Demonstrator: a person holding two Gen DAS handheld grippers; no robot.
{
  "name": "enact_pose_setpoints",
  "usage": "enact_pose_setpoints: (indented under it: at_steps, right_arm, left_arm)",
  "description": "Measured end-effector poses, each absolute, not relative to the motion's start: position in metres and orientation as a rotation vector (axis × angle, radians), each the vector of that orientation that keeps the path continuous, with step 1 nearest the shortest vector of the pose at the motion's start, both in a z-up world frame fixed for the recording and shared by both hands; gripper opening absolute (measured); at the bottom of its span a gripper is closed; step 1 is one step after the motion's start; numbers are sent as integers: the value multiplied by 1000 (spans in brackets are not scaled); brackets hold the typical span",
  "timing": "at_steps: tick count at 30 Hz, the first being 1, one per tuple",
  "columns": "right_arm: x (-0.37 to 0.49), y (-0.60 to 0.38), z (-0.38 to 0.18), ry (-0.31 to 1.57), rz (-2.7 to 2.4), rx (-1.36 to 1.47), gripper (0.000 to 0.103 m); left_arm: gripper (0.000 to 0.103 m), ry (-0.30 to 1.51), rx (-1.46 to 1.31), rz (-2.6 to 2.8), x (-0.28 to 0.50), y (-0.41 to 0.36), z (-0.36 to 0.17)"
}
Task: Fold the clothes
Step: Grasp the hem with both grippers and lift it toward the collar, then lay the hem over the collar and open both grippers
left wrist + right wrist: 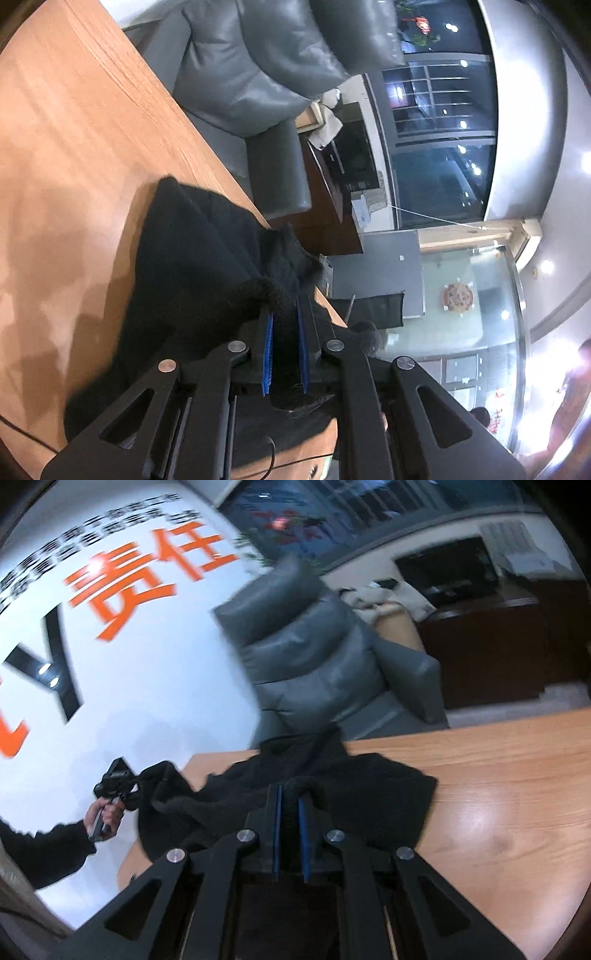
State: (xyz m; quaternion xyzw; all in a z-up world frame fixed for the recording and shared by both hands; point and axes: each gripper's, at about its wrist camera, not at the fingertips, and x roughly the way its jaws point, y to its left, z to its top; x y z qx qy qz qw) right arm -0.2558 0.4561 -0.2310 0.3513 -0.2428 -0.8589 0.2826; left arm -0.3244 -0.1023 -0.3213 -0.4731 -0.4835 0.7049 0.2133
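Here I have the left gripper (pixel 285 314) pinched on a thick fold of the black knit garment (pixel 195 258), which trails ahead of it onto the wooden table (pixel 74 147). My right gripper (pixel 290 797) is clamped on another edge, the cloth spreading forward beneath it, a grey armchair (pixel 314 657) beyond.

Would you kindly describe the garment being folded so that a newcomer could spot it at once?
Find the wooden table in front of the grey leather armchair. At its near edge lies a fuzzy black garment, partly lifted, pinched by both the right tongs and the left tongs. It is the only cloth on the table, and dark against the pale wood.
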Motion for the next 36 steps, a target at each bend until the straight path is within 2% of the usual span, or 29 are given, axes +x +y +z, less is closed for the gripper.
enact_pose_setpoints:
  at_steps: [6,10,11,12,13,14,15,16,18,20,23,25,27,28,31,35,36]
  right_arm:
    - [-302,462,-302,-719,-2321,1094,11]
    - [-305,461,-305,-693,-2328,1143,16]
    - [-303,460,-298,-658,-2340,1128,21]
    - [-297,460,-285,-617,-2373,1097,38]
    - [-291,463,-271,-600,-2426,1052,57]
    - [-284,467,-257,-593,-2482,1003,90]
    - [-276,473,-241,-585,-2540,933,96]
    - [-269,476,-226,-572,-2582,870,96]
    - [-255,471,-196,-495,-2629,788,97]
    - [-247,441,-190,-373,-2545,815,98]
    - [-238,364,-222,-74,-2327,981,97]
    - [-232,327,-273,23,-2227,1154,91]
    - [-220,322,-307,33,-2246,1211,87]
    - [-212,322,-313,45,-2265,1207,87]
    - [-192,328,-314,12,-2251,1251,87]
    - [-158,333,-314,37,-2178,1307,87]
    - [-150,334,-312,44,-2153,1336,87]
  left_arm:
    - [12,-1341,-1341,1924,-373,-106,-379]
    - [17,-1303,-1334,1910,-382,-110,-377]
    - [19,-1275,-1338,1922,-382,-110,-370]
    - [24,-1233,-1338,1953,-382,-111,-361]
    - [35,-1189,-1331,1990,-381,-112,-351]
    - [44,-1132,-1285,2063,-377,-115,-334]
    - [61,-1074,-1237,2135,-373,-117,-317]
    - [69,-1015,-1189,2200,-369,-119,-300]
    - [74,-877,-1127,2252,-361,-109,-278]
    - [75,-682,-1126,2232,-355,-79,-272]
    - [75,-308,-1265,2137,-346,-21,-305]
    - [68,-155,-1393,2109,-340,1,-343]
    - [67,-143,-1293,2192,-324,-2,-351]
    - [59,-172,-1297,2200,-319,-7,-351]
    - [48,-227,-1310,2195,-294,-18,-351]
    - [49,-179,-1373,2139,-231,-16,-349]
    - [52,-173,-1394,2125,-220,-15,-347]
